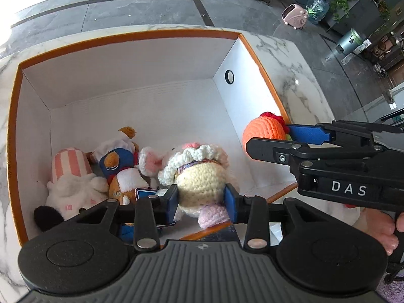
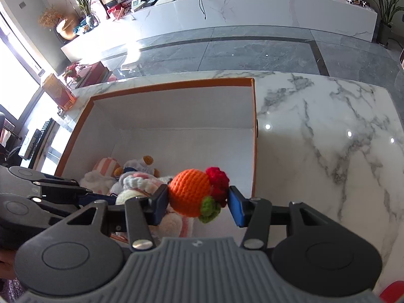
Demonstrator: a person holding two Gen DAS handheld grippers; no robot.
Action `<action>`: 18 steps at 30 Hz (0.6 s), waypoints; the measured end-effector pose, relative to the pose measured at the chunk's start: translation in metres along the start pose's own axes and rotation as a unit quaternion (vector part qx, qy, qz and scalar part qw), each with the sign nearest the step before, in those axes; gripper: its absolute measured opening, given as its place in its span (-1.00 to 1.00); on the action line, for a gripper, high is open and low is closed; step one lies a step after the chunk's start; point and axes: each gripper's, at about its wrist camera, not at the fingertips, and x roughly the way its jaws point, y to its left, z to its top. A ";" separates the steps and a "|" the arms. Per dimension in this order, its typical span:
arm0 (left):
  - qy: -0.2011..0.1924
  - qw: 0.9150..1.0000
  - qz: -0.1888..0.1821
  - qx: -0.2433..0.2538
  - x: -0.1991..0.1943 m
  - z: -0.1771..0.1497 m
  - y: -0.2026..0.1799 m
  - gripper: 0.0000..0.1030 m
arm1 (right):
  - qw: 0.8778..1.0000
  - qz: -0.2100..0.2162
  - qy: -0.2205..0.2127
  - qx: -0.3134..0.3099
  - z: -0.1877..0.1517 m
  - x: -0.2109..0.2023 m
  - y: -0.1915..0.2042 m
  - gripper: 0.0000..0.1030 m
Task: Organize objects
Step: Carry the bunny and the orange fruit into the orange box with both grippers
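An orange-rimmed white box (image 1: 141,38) stands on the marble table; it also shows in the right wrist view (image 2: 176,84). My left gripper (image 1: 200,199) is shut on a cream crochet doll (image 1: 199,176) with a white frilly bonnet, held over the box's near side. My right gripper (image 2: 198,202) is shut on an orange crochet ball doll (image 2: 189,192) with a red flower and green leaf, over the box's near right corner; it also shows in the left wrist view (image 1: 262,128). Several plush toys lie in the box: a pink-striped one (image 1: 72,164) and a bear in blue (image 1: 118,164).
The marble table (image 2: 328,139) stretches to the right of the box. A grey tiled floor and a long white cabinet (image 2: 252,7) lie beyond. A red object (image 2: 392,291) sits at the table's near right corner.
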 end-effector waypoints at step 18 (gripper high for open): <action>0.006 1.000 0.013 0.011 0.006 -0.011 0.002 -0.02 | 0.997 -0.018 0.070 0.012 -0.005 0.025 0.002 0.07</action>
